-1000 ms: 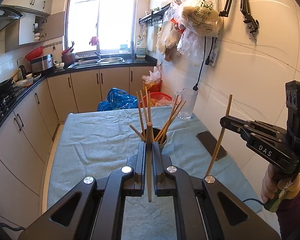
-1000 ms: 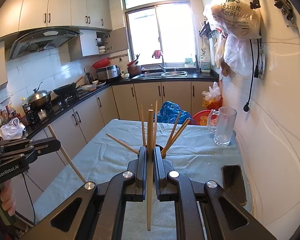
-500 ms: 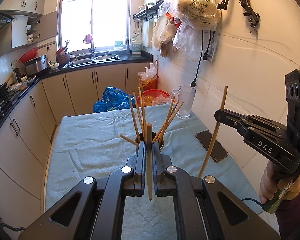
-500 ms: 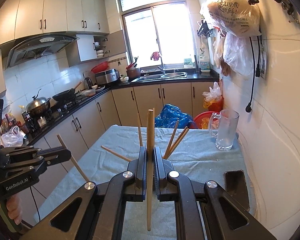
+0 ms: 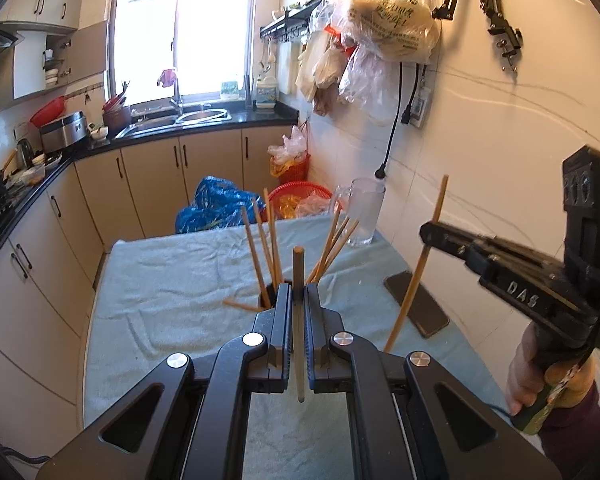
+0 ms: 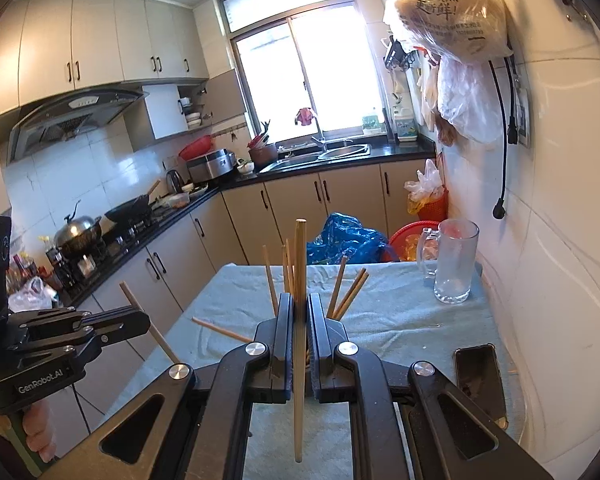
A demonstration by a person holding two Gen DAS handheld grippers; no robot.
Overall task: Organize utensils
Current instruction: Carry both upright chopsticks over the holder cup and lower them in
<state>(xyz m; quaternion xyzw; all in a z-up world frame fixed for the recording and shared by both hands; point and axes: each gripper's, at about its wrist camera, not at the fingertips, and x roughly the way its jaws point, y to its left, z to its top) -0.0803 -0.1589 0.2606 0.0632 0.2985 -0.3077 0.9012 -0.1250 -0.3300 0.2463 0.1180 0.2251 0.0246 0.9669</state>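
Observation:
A dark holder (image 5: 265, 302) with several wooden chopsticks (image 5: 260, 248) stands on the towel-covered table, just behind my left fingertips. My left gripper (image 5: 298, 286) is shut on one upright chopstick (image 5: 298, 264). The right wrist view shows that same gripper (image 6: 144, 322) at the left, with its chopstick (image 6: 162, 342) slanting. My right gripper (image 6: 299, 296) is shut on another upright chopstick (image 6: 300, 248); the holder is hidden behind its fingers, and only the standing chopsticks (image 6: 350, 292) show. In the left wrist view the right gripper (image 5: 428, 233) is right of the holder with its chopstick (image 5: 414, 288).
One chopstick (image 6: 220, 330) sticks out low to the holder's left. A glass mug (image 6: 454, 264) stands at the table's far right corner, and a phone (image 6: 480, 380) lies along the right edge by the tiled wall. Kitchen cabinets run along the left and far side.
Both grippers have moved forward toward the holder, each still carrying its chopstick. The holder now sits right behind the fingertips in both views. Both grips are unchanged.

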